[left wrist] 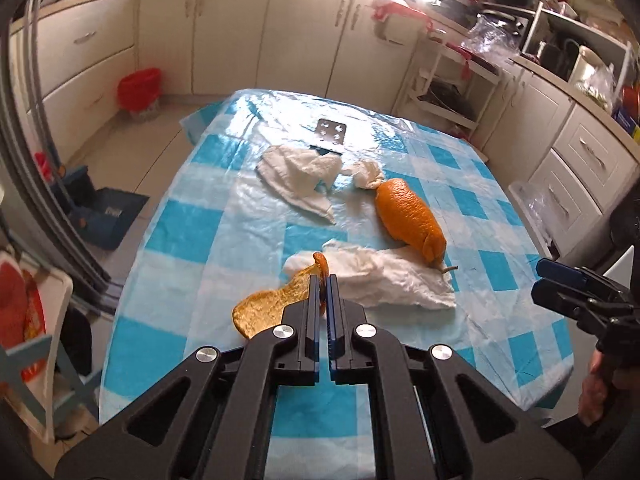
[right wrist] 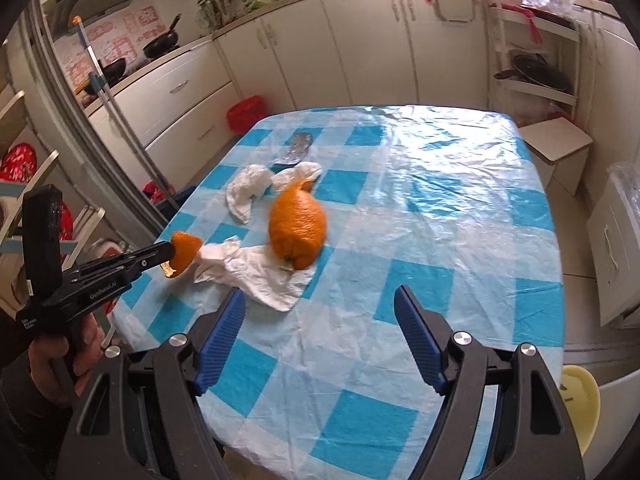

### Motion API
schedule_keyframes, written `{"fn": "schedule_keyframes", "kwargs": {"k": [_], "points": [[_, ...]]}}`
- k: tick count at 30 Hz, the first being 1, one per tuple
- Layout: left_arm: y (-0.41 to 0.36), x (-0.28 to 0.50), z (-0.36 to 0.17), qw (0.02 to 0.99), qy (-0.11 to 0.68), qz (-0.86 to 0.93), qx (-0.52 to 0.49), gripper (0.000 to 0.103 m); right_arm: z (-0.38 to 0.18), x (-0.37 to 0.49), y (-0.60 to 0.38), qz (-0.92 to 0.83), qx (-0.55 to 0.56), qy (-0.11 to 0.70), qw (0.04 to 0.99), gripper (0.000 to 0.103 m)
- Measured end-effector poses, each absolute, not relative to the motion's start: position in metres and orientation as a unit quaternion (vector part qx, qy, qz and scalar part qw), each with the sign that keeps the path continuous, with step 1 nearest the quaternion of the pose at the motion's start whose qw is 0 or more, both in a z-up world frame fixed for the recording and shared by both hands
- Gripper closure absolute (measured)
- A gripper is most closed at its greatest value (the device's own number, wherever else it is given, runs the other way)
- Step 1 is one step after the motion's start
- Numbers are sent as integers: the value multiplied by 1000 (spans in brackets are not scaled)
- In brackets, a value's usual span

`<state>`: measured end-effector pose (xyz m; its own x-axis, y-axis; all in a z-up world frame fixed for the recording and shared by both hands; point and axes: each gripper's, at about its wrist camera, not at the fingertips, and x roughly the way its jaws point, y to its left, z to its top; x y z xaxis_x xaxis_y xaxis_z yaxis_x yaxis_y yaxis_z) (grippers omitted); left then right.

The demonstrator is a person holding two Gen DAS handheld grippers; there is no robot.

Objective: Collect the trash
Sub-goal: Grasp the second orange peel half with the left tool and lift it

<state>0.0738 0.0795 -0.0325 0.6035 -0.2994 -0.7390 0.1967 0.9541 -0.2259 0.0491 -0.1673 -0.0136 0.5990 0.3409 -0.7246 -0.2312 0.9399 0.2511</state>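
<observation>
We have the left gripper (left wrist: 323, 280) clamped on a thin curled strip of orange peel (left wrist: 268, 308), lifted off the blue-and-white checked plastic tablecloth (left wrist: 192, 240). The right gripper (right wrist: 320, 300) is wide open, holding nothing.

Landmark is the big domed orange peel shell (right wrist: 297, 226): bright, pebbled, hollow-looking. It lies straight ahead of the right gripper, long axis roughly along the approach line, so the right hand looks nearer. A crumpled white tissue (right wrist: 260, 276) touches its near side. Two more tissues and a silver blister pack (left wrist: 330, 132) sit beyond it.
</observation>
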Motion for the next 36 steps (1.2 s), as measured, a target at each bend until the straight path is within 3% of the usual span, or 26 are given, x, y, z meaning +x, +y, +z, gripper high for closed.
{"fn": "schedule_keyframes", "kwargs": {"k": [8, 14, 18, 20, 22, 23, 24, 36], "points": [[120, 59, -42, 903, 404, -92, -116, 100, -28, 83, -78, 202, 58, 415, 885, 29], [127, 57, -47, 900, 405, -96, -126, 100, -63, 119, -63, 122, 104, 462, 872, 22], [122, 57, -50, 900, 406, -103, -121, 100, -68, 117, -50, 88, 54, 453, 886, 18], [120, 58, -51, 899, 407, -106, -119, 100, -67, 115, -50, 81, 38, 449, 889, 31], [117, 58, -52, 898, 409, -111, -118, 100, -66, 113, -57, 85, 29, 449, 889, 68], [115, 58, -52, 898, 409, -114, -117, 100, -66, 112, -66, 94, 39, 455, 885, 77], [113, 58, -51, 898, 409, -117, -115, 100, -66, 111, -74, 101, 47, 462, 880, 93], [61, 55, -38, 898, 399, -164, -85, 100, -41, 34, -187, 87, 34, 478, 873, 96]]}}
